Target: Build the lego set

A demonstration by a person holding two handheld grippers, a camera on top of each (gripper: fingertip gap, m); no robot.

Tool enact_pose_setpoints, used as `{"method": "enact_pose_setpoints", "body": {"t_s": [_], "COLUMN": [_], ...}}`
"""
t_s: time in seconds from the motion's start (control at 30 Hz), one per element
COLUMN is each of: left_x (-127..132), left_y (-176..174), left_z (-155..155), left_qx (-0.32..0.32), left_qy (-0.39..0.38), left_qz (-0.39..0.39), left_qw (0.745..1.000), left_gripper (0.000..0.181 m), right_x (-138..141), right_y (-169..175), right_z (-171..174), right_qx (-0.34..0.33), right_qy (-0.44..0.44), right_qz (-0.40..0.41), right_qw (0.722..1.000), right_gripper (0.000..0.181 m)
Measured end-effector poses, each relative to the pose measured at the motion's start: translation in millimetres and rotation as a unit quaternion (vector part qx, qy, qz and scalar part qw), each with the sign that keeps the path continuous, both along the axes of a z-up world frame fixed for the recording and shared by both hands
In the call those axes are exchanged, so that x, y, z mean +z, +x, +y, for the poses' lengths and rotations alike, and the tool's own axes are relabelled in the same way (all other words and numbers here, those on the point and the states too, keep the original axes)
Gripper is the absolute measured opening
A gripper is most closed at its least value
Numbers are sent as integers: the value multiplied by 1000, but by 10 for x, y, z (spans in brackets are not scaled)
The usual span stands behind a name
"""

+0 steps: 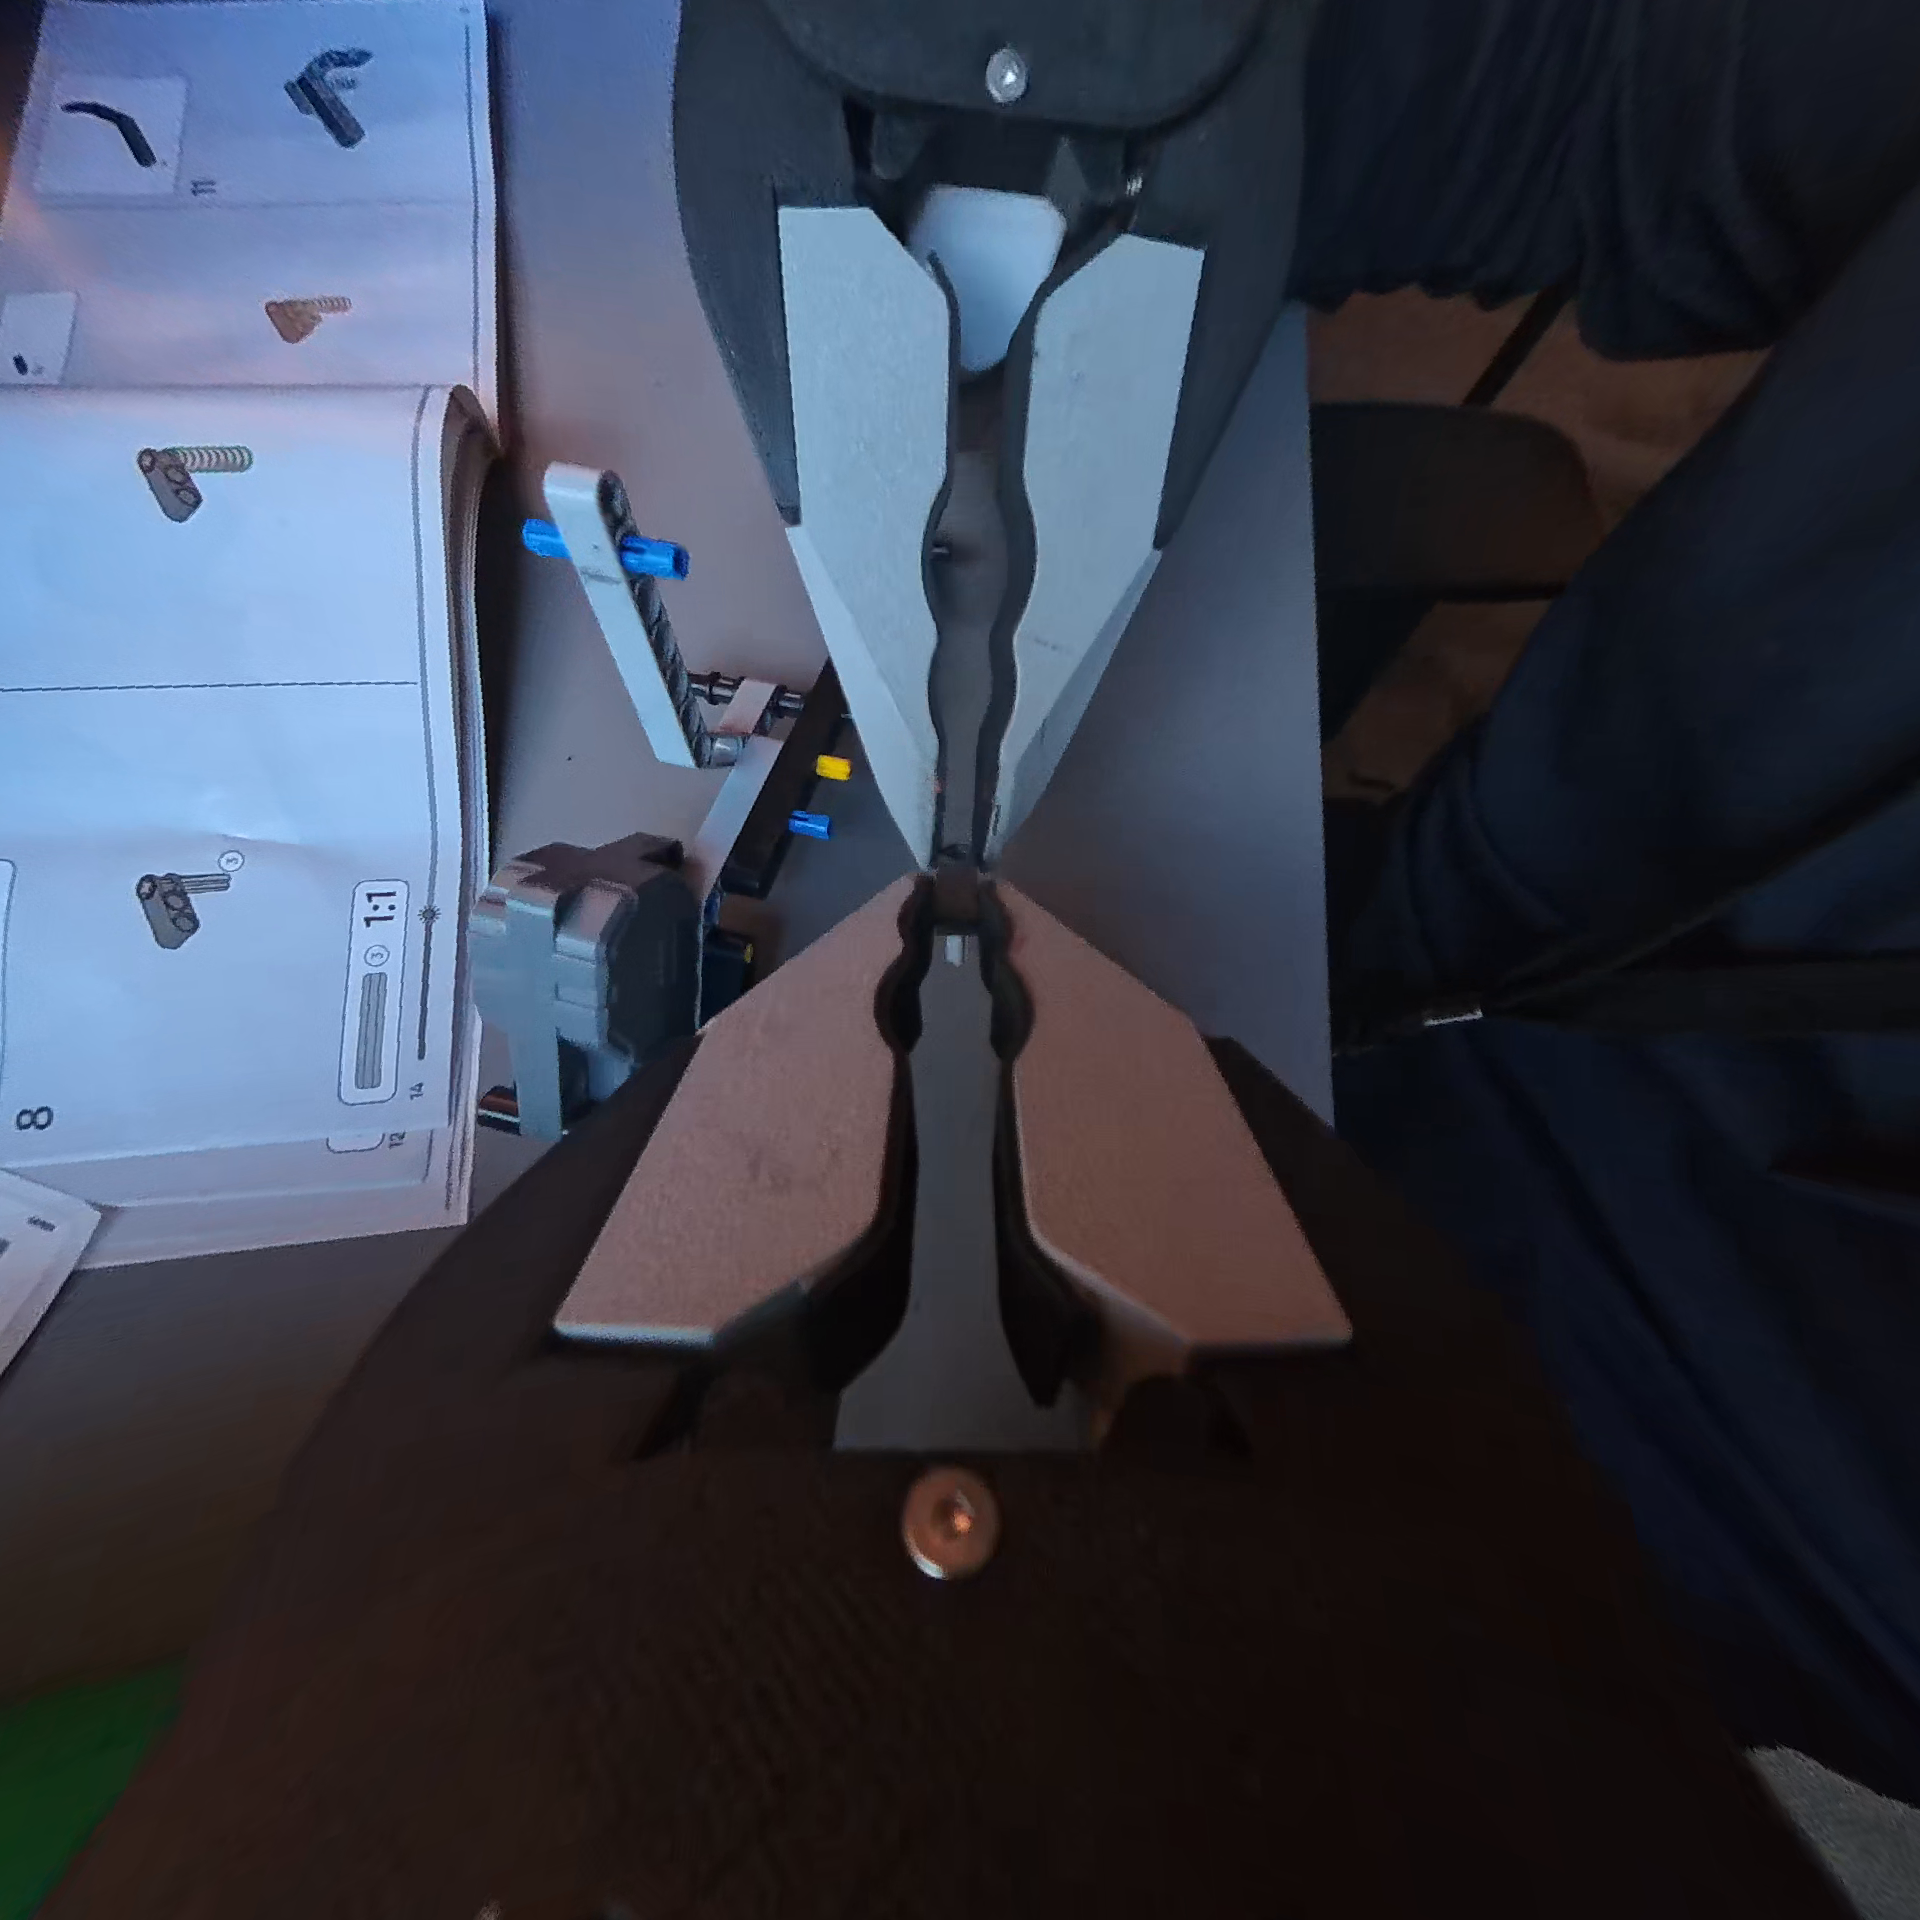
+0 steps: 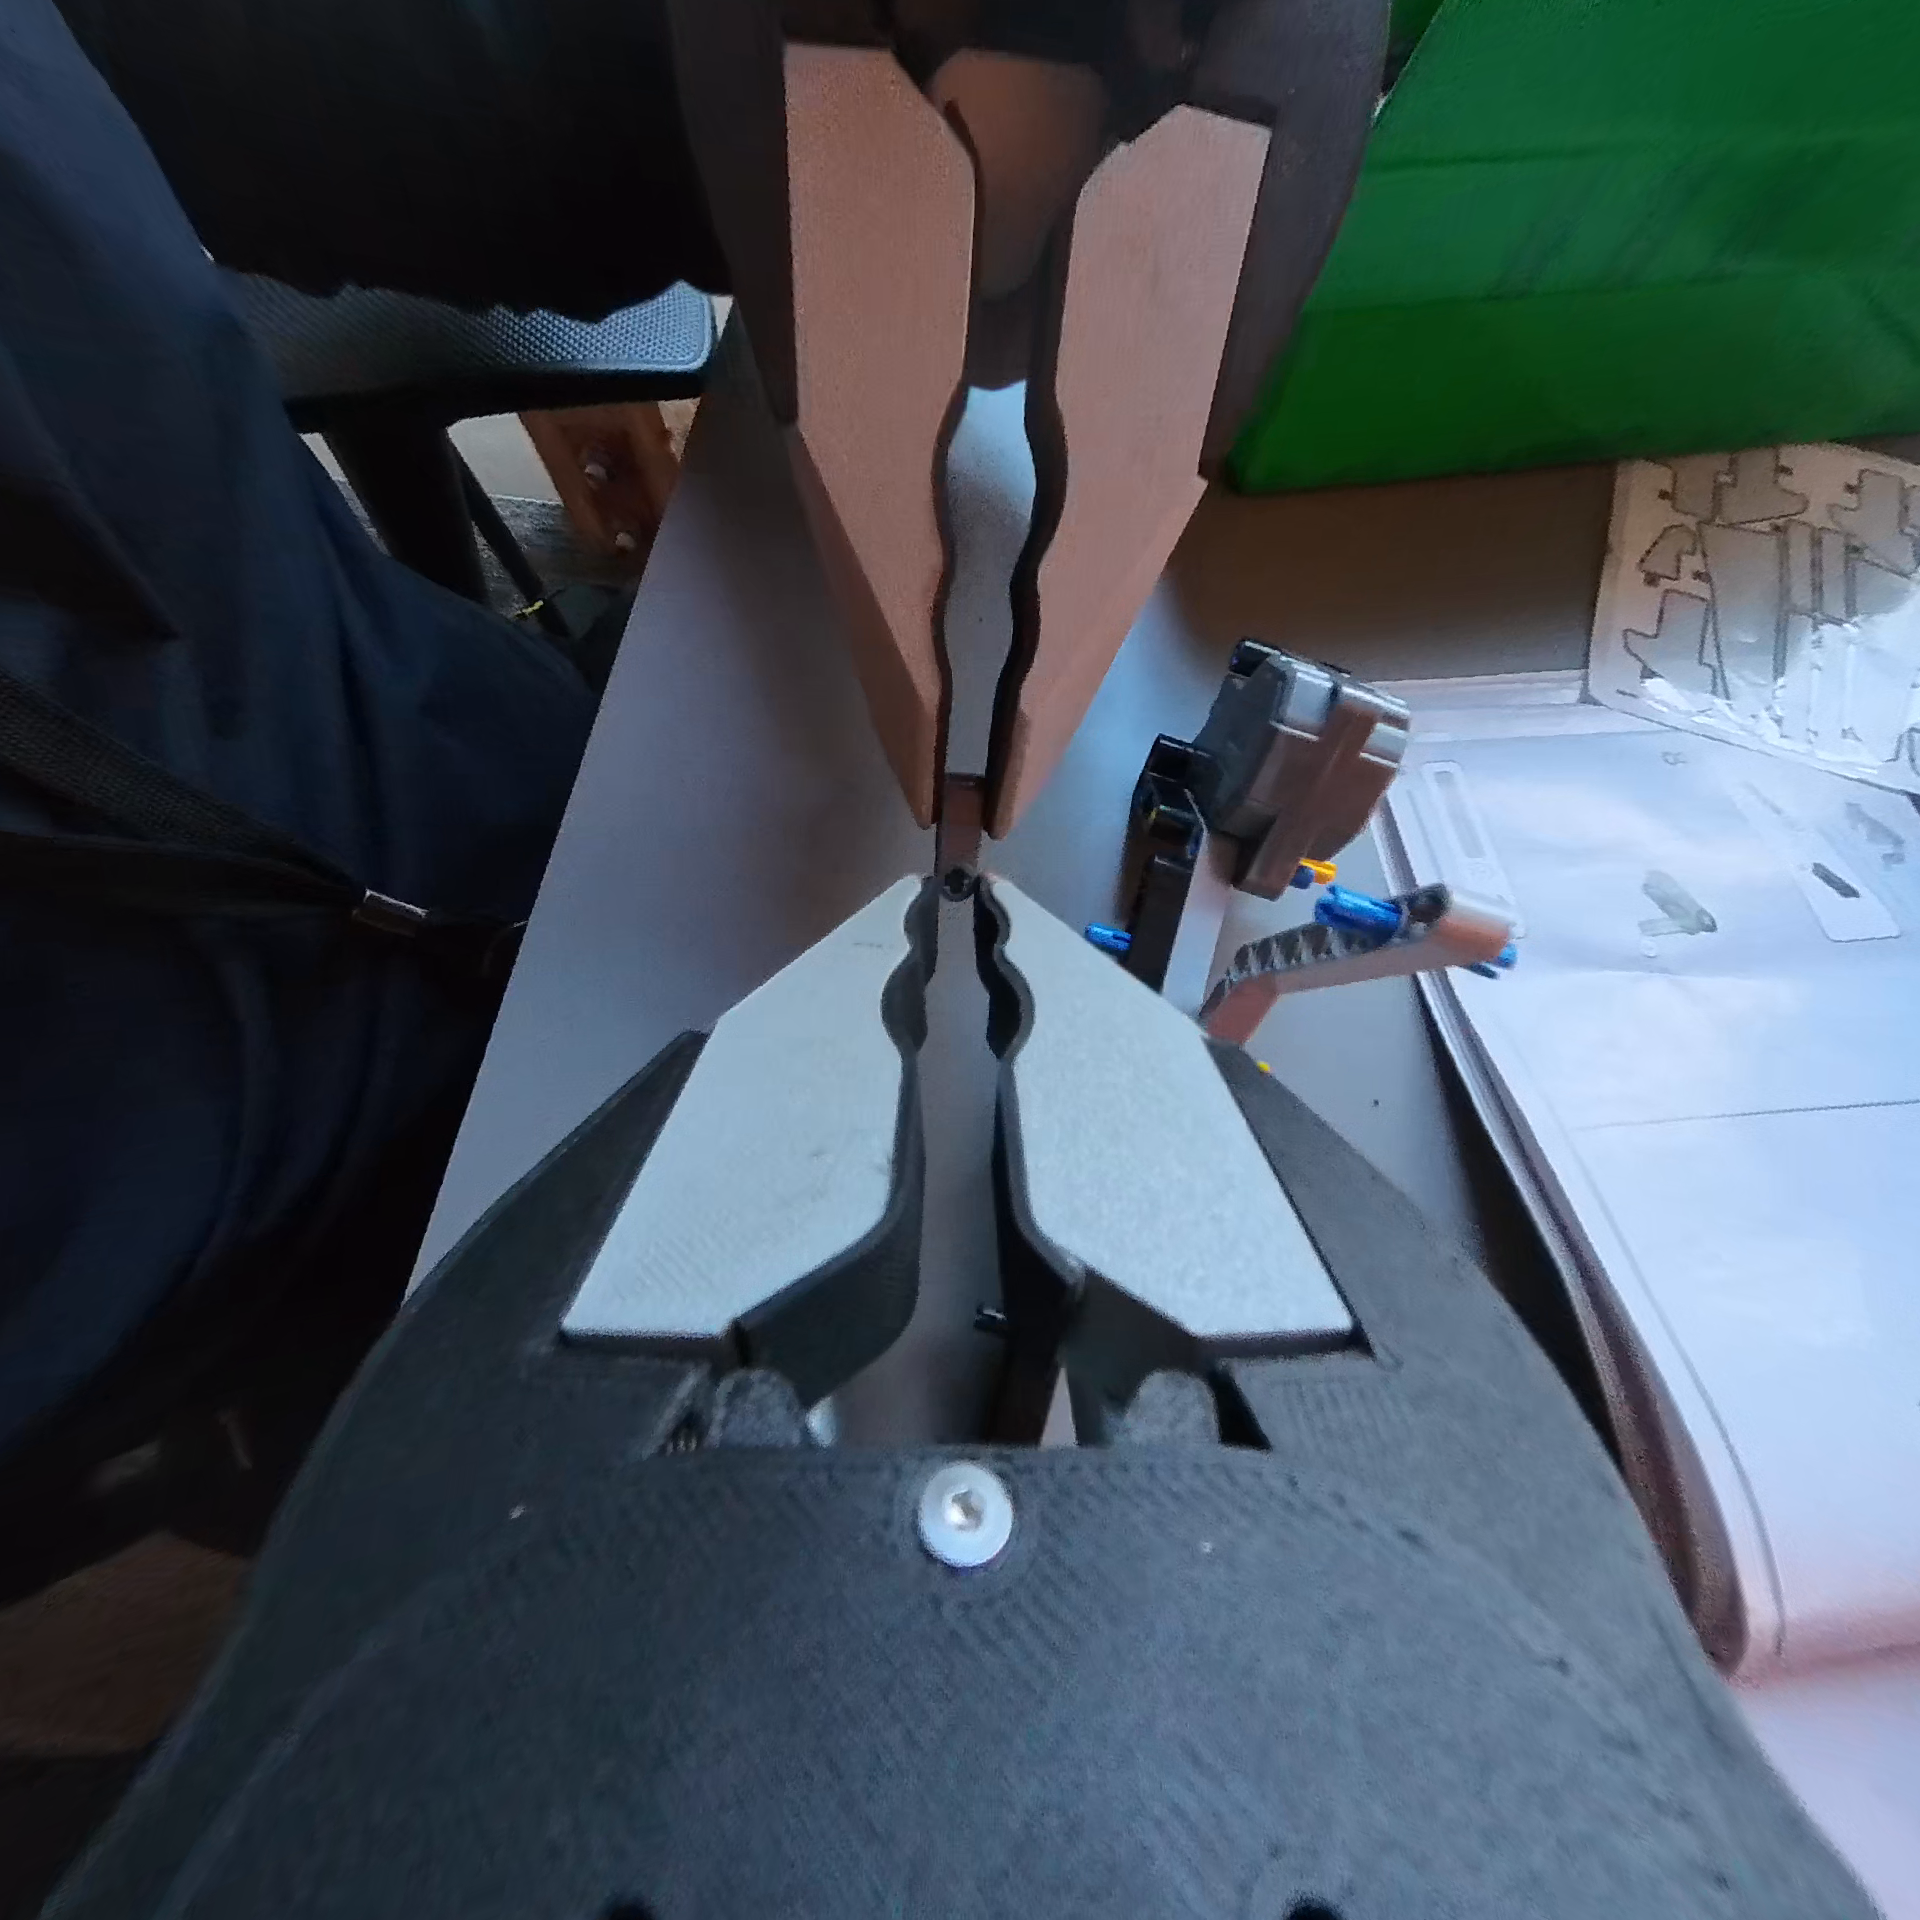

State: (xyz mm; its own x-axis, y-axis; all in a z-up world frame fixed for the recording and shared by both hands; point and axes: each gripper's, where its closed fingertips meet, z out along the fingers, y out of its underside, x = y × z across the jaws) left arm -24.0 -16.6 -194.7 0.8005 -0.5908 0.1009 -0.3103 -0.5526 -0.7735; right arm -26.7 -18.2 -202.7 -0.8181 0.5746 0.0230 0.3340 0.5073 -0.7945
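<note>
My two grippers meet tip to tip above the grey table's edge (image 1: 1174, 727). My left gripper (image 1: 956, 896), with pinkish fingers, is shut on a small dark lego connector (image 1: 956, 902); a pale stub (image 1: 956, 945) shows behind it. My right gripper (image 2: 956, 891), with grey fingers, is shut on a small dark pin with a cross-shaped end (image 2: 957, 883). The pin touches the connector (image 2: 962, 808) held in the left gripper (image 2: 964, 826). The right gripper (image 1: 961, 844) comes in from the top of the left wrist view.
A partly built set lies on the table: a grey beam with blue pins (image 1: 623, 613), a grey and dark motor block (image 1: 582, 966), a black beam (image 1: 779, 810). An open instruction booklet (image 1: 208, 727), a green bag (image 2: 1610, 229), a sticker sheet (image 2: 1766, 582). A person in dark clothes (image 1: 1662, 935). The grippers are tip to tip, or close to it.
</note>
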Motion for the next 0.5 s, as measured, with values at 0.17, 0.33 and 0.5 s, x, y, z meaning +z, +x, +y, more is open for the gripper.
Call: {"method": "enact_pose_setpoints", "body": {"t_s": [0.17,0.33,0.5], "left_x": [-54,-2,-145], "left_y": [-10,-41,-21], "left_z": [-14,-25,-41], "left_qx": [0,7,4], "left_qy": [3,25,4], "left_qz": [6,-13,6], "left_qw": [1000,1000,1000], "left_gripper": [6,6,6], "right_x": [-55,94,-9], "right_y": [-6,-36,-15], "right_z": [-13,-2,-16], "right_qx": [3,-5,2], "right_qy": [22,-2,17], "right_qz": [7,31,17], "right_qw": [1000,1000,1000], "right_gripper": [5,4,4]}}
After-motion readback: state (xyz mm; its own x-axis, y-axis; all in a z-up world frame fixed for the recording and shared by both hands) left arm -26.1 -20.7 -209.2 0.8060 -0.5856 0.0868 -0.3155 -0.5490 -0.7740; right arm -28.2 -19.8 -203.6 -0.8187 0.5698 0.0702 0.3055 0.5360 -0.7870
